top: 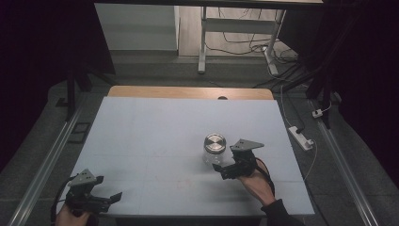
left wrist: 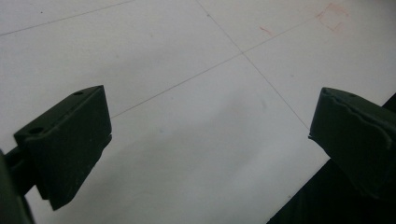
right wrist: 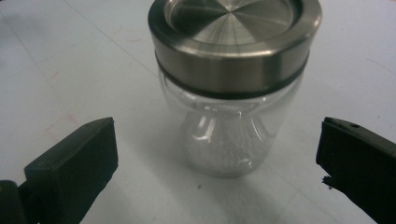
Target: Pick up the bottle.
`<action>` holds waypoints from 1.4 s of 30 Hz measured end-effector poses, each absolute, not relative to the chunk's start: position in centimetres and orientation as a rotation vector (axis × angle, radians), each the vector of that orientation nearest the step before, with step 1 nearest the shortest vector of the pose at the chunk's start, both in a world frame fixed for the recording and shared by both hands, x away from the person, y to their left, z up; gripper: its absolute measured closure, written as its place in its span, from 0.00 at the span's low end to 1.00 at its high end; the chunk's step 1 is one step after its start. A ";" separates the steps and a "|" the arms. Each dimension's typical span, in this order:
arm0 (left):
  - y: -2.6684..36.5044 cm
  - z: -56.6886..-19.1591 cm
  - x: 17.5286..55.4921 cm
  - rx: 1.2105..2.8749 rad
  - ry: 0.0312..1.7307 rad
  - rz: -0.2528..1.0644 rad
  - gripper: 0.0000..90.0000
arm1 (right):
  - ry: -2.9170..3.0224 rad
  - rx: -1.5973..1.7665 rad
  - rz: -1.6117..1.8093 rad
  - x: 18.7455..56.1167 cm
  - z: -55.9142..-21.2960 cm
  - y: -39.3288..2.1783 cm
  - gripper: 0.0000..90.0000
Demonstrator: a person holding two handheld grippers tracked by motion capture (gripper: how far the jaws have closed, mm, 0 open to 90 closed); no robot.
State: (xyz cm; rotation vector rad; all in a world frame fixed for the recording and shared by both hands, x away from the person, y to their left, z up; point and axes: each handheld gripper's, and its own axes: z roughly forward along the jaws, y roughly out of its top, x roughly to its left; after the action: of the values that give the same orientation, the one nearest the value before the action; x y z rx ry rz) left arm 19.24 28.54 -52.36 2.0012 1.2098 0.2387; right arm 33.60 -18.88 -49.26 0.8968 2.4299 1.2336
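A clear glass jar with a brushed steel lid is being framed upright on the white table, right of centre, by the spread right gripper, untouched. The left gripper is being held spread over bare tabletop.

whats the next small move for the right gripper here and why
Probably ease the right gripper forward so its open jaws come either side of the glass jar, then close. The jar stands upright with its metal lid on, centred just ahead of the jaws and not yet touched.
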 end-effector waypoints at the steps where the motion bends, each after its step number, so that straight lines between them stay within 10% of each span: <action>1: 28.5 -52.4 19.2 2.001 1.210 0.238 0.00 | 2.435 0.886 1.223 33.8 -49.3 -18.7 0.00; 42: 28.5 -52.4 19.3 2.006 1.207 0.227 0.00 | 2.471 0.814 1.155 37.0 -50.8 -15.8 0.16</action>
State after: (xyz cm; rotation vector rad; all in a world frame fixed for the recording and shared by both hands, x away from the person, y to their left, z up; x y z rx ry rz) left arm 19.27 28.54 -52.38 2.0056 1.2069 0.2275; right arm 36.97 -15.84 -50.85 0.8144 2.4712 1.1546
